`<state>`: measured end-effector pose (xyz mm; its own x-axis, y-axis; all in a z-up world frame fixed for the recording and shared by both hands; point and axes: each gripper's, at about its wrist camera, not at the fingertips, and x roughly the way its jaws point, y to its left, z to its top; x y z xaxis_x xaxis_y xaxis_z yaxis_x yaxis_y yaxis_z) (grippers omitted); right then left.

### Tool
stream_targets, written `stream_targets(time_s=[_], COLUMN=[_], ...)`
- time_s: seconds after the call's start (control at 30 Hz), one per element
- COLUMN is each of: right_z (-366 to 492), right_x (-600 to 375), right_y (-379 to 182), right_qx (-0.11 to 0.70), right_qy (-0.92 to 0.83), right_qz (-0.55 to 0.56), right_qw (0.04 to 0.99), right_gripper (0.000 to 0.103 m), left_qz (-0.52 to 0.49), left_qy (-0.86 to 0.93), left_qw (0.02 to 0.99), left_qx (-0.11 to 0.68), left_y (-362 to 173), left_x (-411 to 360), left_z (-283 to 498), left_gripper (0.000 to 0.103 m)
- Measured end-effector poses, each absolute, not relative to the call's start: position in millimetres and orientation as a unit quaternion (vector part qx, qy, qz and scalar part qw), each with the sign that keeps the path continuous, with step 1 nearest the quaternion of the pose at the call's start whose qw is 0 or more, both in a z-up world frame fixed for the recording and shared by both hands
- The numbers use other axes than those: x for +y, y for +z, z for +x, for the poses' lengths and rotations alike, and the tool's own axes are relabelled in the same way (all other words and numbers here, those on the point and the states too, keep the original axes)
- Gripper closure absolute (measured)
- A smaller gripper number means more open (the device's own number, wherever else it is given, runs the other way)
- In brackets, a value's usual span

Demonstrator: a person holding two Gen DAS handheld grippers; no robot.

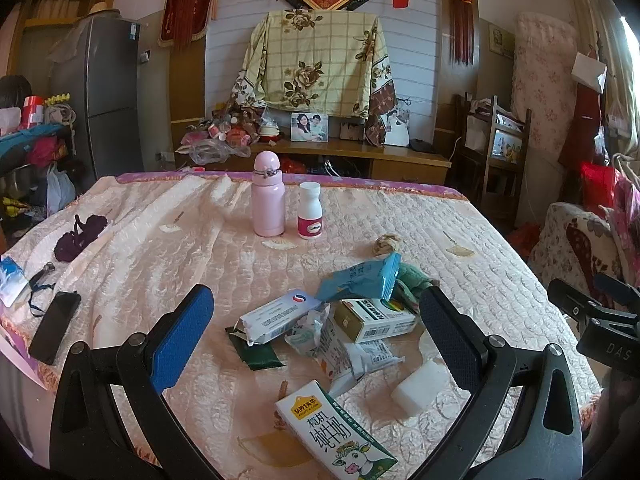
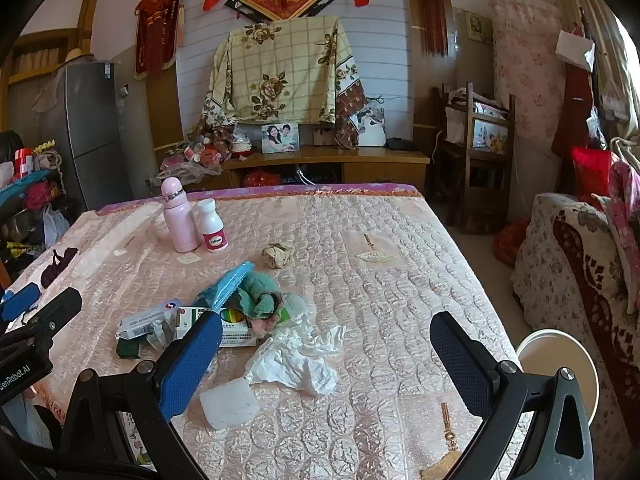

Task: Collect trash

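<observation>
My left gripper (image 1: 316,336) hangs wide open, empty, its fingers (image 1: 182,332) straddling the trash pile on the bed (image 1: 160,240): a white medicine box (image 1: 276,316), blue wrapper (image 1: 360,278), milk carton (image 1: 332,428) nearest. My right gripper (image 2: 326,360), equally spread and empty, brackets crumpled tissue (image 2: 296,356) and a white block (image 2: 230,402). I judge single light pieces should go first, pinched squarely, dropped into the white bin (image 2: 560,360) beyond my right finger.

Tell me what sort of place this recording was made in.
Most likely a lived-in home, a bedroom or bed-sitting room: a bed with a pink quilted cover, framed family photos on a wooden cabinet, and a grey fridge in the corner.
</observation>
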<state>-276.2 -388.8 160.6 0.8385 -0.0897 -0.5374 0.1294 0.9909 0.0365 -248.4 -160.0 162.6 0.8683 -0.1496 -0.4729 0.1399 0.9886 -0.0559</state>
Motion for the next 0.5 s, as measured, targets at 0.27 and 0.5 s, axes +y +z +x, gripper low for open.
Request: stream_targets(time_s=[0.27, 0.5], right_z=[-278.4, -278.7], right_x=[-389.4, -389.3], right_y=[159.9, 160.5], right_qx=[0.28, 0.281], right_qy=[-0.056, -0.056], right_qz=[0.032, 0.031], right_qw=[0.958, 0.957], right_gripper=[0.0, 0.0], left_qz=[-0.01, -0.01], left_qy=[-0.075, -0.072], left_qw=[0.966, 0.967], left_qx=[0.246, 0.244], left_y=[162.7, 162.7], left_x=[-160.0, -159.8], left_z=[-248.2, -248.7], left_gripper=[0.001, 0.001])
